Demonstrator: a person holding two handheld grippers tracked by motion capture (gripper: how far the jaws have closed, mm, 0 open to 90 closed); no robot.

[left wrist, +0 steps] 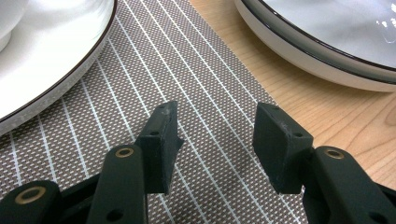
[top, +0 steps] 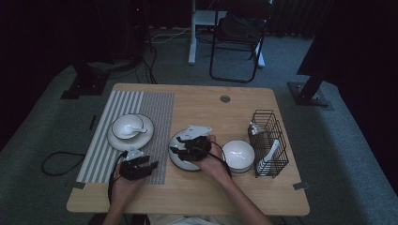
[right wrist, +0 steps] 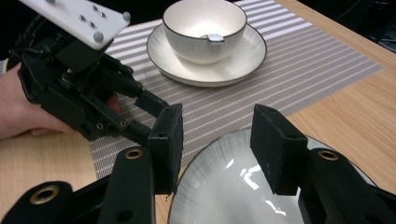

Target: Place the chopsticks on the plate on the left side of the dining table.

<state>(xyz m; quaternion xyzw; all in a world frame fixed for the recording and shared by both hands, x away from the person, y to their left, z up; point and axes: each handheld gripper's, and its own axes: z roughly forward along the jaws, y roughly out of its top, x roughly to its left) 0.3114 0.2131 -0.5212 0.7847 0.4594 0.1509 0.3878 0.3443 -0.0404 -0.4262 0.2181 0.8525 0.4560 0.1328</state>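
A white plate (top: pixel 180 159) with a dark rim lies at the table's middle, just right of the striped placemat (top: pixel 155 112). My right gripper (top: pixel 177 149) hovers over that plate's left edge. In the right gripper view its jaws (right wrist: pixel 215 144) stand open above the plate (right wrist: pixel 233 191), and neither pad touches the rim. My left gripper (top: pixel 150 165) rests low over the placemat's near right corner. Its jaws (left wrist: pixel 215 140) are open with only placemat (left wrist: pixel 187 79) between them. A white bowl (top: pixel 126 125) holding a spoon (top: pixel 140 130) sits on a second plate (top: pixel 148 136) on the mat.
An empty white bowl (top: pixel 238 155) stands right of the middle plate. A black wire rack (top: pixel 270 123) with white spoons (top: pixel 271 152) is at the right edge. A folding chair (top: pixel 237 42) stands on the carpet behind the table.
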